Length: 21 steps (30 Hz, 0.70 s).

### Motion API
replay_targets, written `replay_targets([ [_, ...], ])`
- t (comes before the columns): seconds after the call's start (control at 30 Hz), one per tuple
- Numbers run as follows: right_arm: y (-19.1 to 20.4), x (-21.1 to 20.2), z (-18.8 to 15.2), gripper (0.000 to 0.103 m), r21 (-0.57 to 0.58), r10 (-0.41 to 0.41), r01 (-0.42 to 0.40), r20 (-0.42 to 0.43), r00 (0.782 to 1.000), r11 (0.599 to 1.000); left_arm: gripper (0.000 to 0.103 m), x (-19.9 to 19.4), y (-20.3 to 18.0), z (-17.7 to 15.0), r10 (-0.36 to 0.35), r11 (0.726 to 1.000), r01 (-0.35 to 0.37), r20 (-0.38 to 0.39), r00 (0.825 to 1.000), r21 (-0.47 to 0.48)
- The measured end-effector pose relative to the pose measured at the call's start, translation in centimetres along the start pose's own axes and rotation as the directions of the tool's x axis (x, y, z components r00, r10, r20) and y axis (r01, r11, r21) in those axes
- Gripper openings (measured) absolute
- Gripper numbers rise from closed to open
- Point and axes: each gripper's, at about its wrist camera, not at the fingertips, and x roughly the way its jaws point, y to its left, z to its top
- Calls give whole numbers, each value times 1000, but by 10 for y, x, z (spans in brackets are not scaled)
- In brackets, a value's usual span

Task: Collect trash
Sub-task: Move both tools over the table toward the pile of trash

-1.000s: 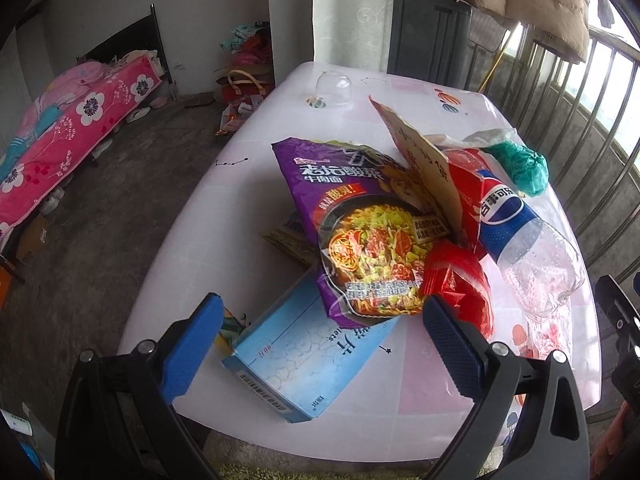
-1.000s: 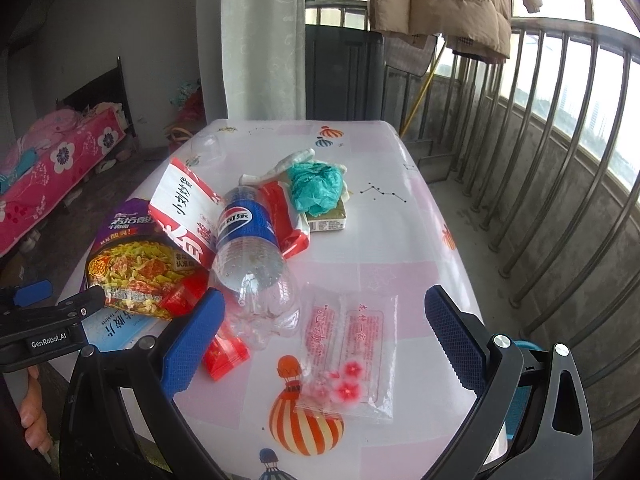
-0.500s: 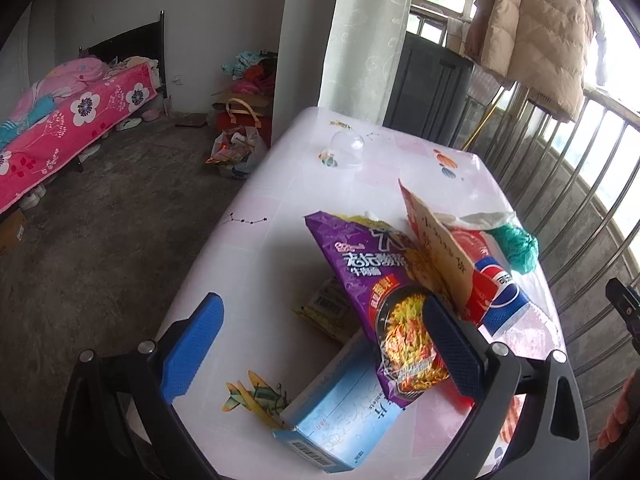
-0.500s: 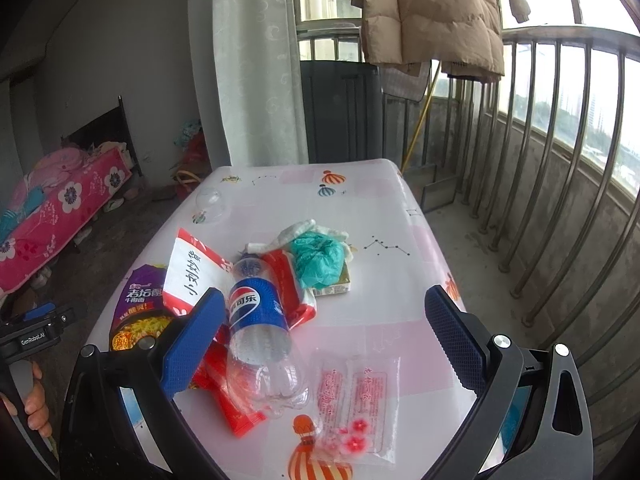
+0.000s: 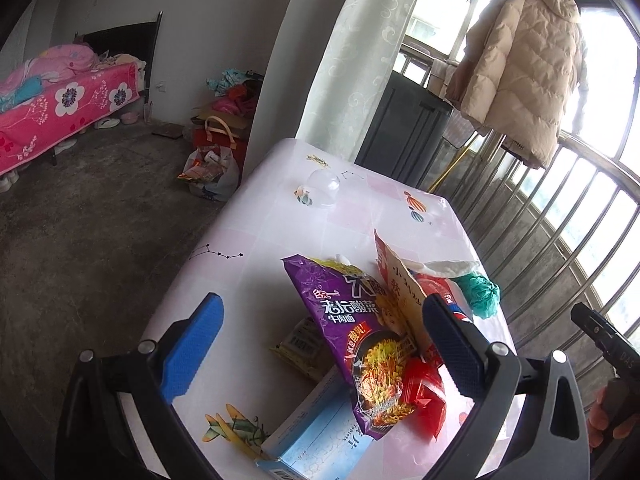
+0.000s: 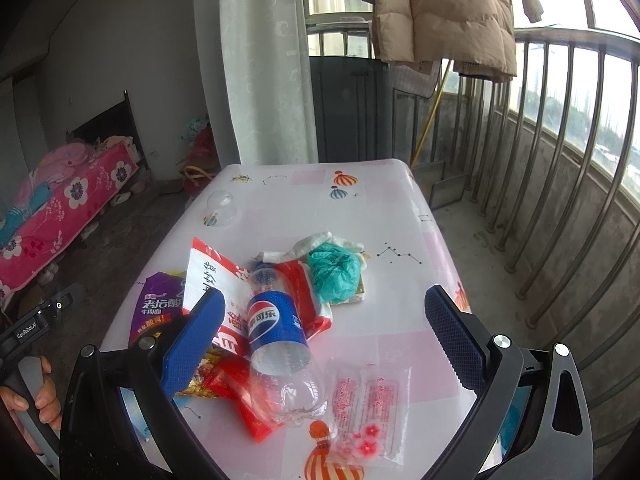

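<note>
Both the left gripper [image 5: 322,344] and the right gripper [image 6: 324,338] hover with fingers spread wide, empty, over the pink-patterned desk [image 6: 372,208], where a purple noodle packet [image 5: 356,320], clear Pepsi bottle [image 6: 280,340] and crumpled teal bag [image 6: 334,272] lie heaped.

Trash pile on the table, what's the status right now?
Left claw open, empty. Right claw open, empty. Trash pile: Pepsi bottle, purple noodle bag, none picked up. Nothing in the way.
</note>
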Motion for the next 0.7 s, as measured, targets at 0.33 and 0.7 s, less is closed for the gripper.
replay_targets([
  [0.33, 7, -8, 3, 95, 61, 115, -115, -9, 993, 992, 97, -33, 28, -8, 40, 995, -37, 36, 999, -88],
  [0.7, 17, -15, 16, 95, 54, 117, -118, 15, 993, 992, 97, -37, 44, 11, -9, 996, 15, 64, 998, -83],
])
